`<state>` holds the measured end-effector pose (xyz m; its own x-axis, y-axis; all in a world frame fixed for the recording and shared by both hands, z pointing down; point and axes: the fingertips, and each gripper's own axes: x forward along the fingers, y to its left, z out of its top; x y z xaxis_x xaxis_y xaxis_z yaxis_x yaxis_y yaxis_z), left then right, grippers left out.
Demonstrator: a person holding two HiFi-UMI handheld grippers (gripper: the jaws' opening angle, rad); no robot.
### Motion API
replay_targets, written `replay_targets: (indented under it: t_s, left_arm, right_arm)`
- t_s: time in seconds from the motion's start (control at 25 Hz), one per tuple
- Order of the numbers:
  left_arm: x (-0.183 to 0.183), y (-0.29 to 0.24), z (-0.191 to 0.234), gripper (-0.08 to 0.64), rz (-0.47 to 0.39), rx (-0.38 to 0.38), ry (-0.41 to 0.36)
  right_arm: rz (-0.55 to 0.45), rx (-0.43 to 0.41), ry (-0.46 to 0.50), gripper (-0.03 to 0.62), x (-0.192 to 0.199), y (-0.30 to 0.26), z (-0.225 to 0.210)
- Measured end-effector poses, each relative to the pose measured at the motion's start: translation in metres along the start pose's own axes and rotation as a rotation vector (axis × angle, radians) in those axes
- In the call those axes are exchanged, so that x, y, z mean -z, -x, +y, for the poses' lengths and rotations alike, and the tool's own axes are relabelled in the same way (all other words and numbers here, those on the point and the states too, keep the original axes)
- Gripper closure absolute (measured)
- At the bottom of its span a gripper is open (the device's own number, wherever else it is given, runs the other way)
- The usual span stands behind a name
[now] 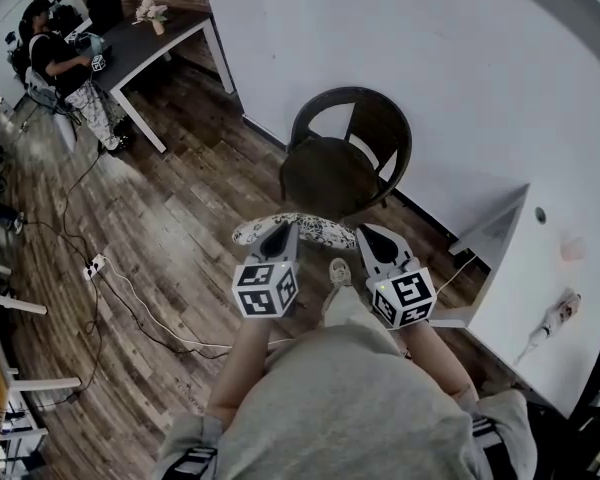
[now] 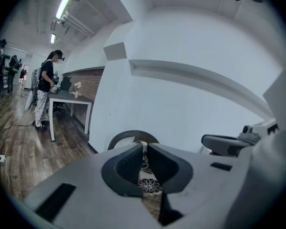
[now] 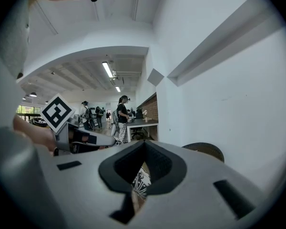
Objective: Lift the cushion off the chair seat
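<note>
The cushion (image 1: 315, 230) is flat and white with a dark flower print. It hangs in the air in front of the dark round-backed chair (image 1: 345, 163), clear of the bare seat. My left gripper (image 1: 282, 228) is shut on the cushion's left part and my right gripper (image 1: 366, 232) on its right edge. In the left gripper view the printed cloth (image 2: 148, 180) shows between the closed jaws of my left gripper (image 2: 145, 148), with the chair back (image 2: 132, 136) behind it. In the right gripper view the cloth (image 3: 141, 179) is pinched in my right gripper (image 3: 144, 146), the chair (image 3: 206, 150) to its right.
A white wall (image 1: 400, 58) stands right behind the chair. A white desk (image 1: 540, 288) is at the right. A grey table (image 1: 145, 43) with a seated person (image 1: 65, 68) is at the far left. Cables and a power strip (image 1: 93, 266) lie on the wooden floor.
</note>
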<state>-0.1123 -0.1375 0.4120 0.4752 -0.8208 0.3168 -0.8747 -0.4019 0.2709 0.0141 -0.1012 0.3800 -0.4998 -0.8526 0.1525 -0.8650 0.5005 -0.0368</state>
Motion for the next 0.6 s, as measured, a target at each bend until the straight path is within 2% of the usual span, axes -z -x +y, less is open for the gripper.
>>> replay_targets:
  t_s: [0.28,0.6]
  left_arm:
    - [-0.013,0.021,0.002,0.529,-0.046,-0.001,0.009]
    - [-0.013,0.029,0.005,0.529,-0.062,-0.011,0.009]
  right_arm:
    - [-0.005,-0.009,0.005,0.598,-0.004,-0.001,0.008]
    - [0.008,-0.023,0.002,0.598,0.000,-0.002,0.017]
